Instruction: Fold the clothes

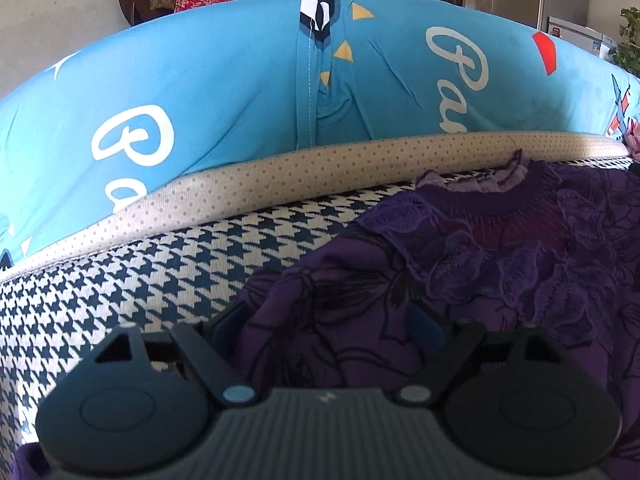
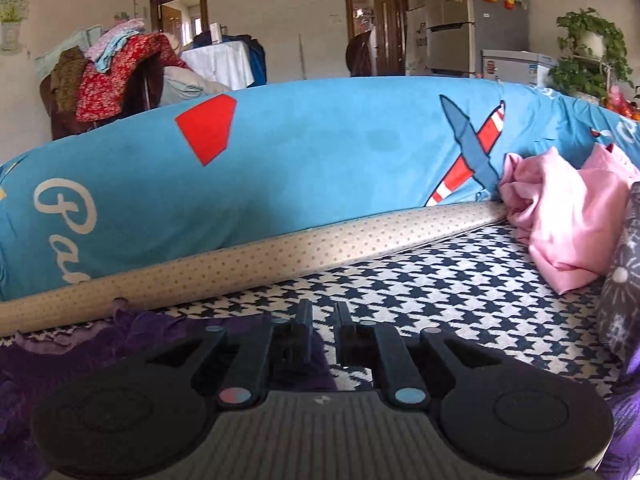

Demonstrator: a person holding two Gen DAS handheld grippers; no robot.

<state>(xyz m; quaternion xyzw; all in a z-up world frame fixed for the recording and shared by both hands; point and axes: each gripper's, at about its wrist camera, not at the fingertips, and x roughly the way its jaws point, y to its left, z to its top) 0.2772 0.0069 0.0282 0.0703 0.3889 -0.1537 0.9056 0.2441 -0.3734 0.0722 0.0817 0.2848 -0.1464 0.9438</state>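
Note:
A purple floral garment [image 1: 480,264] with a lace yoke and ribbed neckline lies spread on the houndstooth sofa seat [image 1: 140,272]. My left gripper [image 1: 324,328] stands over its near left part, jaws wide apart, with a hump of the purple cloth between the fingers; the pads do not press on it. In the right wrist view the same garment's edge [image 2: 80,344] lies at lower left. My right gripper [image 2: 323,320] hovers low at that edge with its fingers a narrow gap apart, and only the seat pattern shows through the gap.
A blue printed backrest cushion [image 2: 300,160] runs behind the seat, edged by a beige dotted roll [image 2: 280,256]. A crumpled pink garment [image 2: 568,216] and a grey patterned cloth [image 2: 624,280] lie at the seat's right end. Clothes are heaped on a chair [image 2: 112,80] behind the sofa.

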